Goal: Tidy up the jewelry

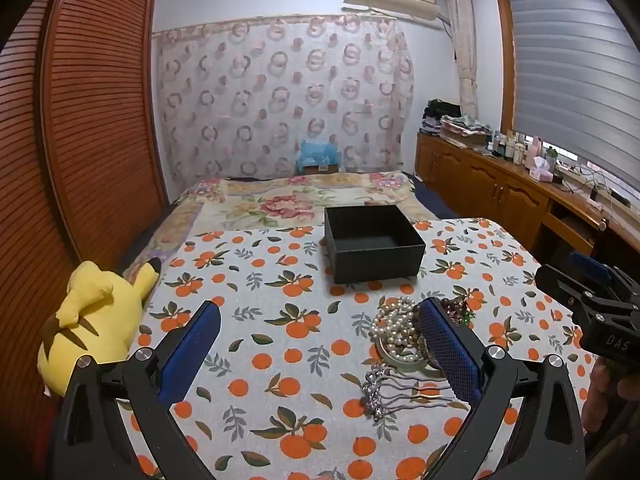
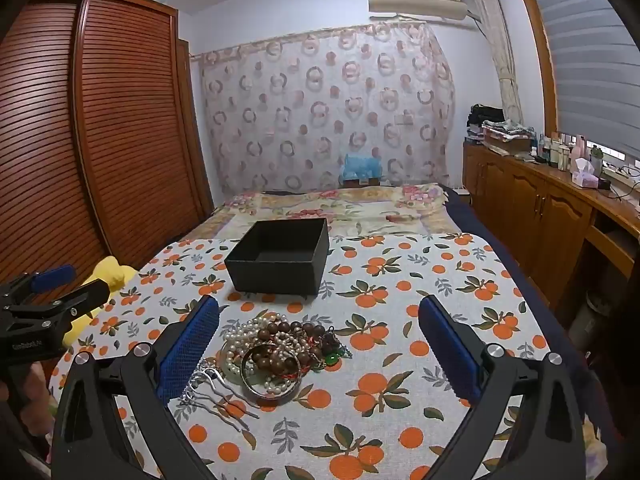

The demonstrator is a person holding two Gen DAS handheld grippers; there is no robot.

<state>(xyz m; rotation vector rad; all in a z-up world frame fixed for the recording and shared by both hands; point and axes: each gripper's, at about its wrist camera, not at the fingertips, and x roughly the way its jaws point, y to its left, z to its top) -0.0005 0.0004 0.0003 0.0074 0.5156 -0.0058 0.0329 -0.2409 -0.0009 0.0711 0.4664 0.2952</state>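
1. Pearl strands, brown wooden beads and a pale bangle form the jewelry pile (image 2: 272, 354) I am watching; it lies on the orange-print tablecloth (image 2: 400, 280), on the near side of the black box (image 2: 280, 256).
2. Silver hair comb (image 2: 216, 390) rests at the pile's near-left edge, touching it, prongs pointing toward me.
3. Black, open-topped and with nothing visible inside, the box stands apart from the pile, with a strip of bare cloth between them.
4. My right gripper (image 2: 320, 344) is spread wide and holds nothing; the pile sits between its fingers, close to the left blue pad, with the comb partly hidden behind that pad.
5. My left gripper (image 1: 320, 344) is likewise spread wide and unloaded; the pile lies toward its right finger, which covers part of the beads.
6. Off the table's left edge lies a yellow plush toy (image 1: 92, 320).
7. Beyond the table I see a bed with a floral cover (image 1: 296, 196), a slatted wooden wardrobe (image 1: 92, 120) on the left and a wooden cabinet (image 1: 488, 188) on the right.
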